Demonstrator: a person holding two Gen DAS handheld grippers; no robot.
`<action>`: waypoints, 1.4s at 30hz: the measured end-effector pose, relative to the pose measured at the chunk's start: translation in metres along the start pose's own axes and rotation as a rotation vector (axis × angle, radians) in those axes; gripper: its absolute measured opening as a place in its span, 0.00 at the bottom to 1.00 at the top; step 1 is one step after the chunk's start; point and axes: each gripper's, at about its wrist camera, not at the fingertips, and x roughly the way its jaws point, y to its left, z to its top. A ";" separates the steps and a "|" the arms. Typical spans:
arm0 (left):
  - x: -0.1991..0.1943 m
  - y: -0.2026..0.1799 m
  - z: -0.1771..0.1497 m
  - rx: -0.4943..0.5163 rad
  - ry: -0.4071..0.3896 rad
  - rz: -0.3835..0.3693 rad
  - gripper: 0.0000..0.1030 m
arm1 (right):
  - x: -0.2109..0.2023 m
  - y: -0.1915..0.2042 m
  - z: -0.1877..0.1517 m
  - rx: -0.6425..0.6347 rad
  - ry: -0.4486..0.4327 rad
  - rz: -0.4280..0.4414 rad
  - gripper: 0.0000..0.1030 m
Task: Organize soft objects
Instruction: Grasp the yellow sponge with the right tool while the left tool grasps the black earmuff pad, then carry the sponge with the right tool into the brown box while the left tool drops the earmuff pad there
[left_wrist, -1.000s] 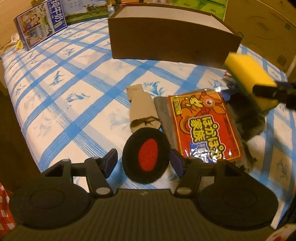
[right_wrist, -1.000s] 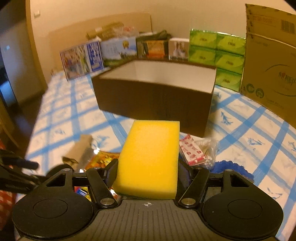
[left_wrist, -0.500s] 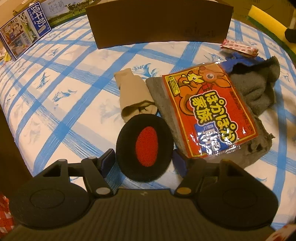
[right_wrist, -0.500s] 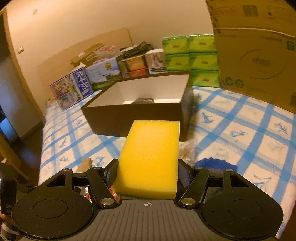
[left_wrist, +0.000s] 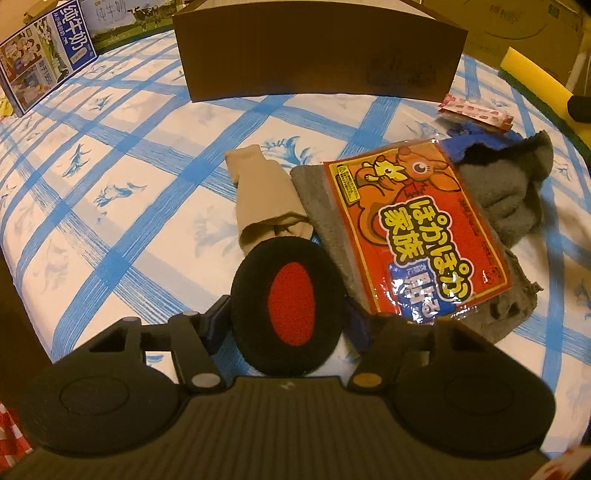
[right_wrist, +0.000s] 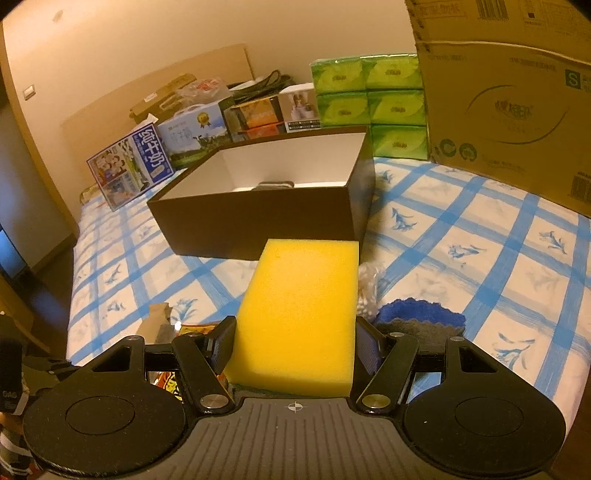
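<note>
Yellow sponge (right_wrist: 299, 317) is squeezed between the right gripper (right_wrist: 295, 347) pads, just before the brown box (right_wrist: 258, 225); it should be lifted over the rim first; the left gripper (left_wrist: 286, 325) is closing around the black ear pad (left_wrist: 288, 306), farther from that box.

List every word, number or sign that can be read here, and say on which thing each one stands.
"ほかほか家族": orange packet.
"純牛奶": blue milk carton.
"S": large cardboard box, at its right edge.
Too small or blurred to read: the box's round logo and barcodes, the green tissue packs, the packet's fine print.
</note>
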 end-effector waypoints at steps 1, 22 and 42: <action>-0.001 0.000 0.000 -0.004 0.001 0.001 0.59 | -0.001 -0.001 0.000 0.002 -0.002 -0.001 0.64; -0.075 0.018 0.075 -0.068 -0.176 0.010 0.58 | -0.024 -0.027 0.042 -0.019 -0.095 -0.023 0.64; -0.058 -0.012 0.272 -0.010 -0.278 -0.100 0.59 | 0.046 -0.021 0.156 -0.098 -0.163 0.090 0.64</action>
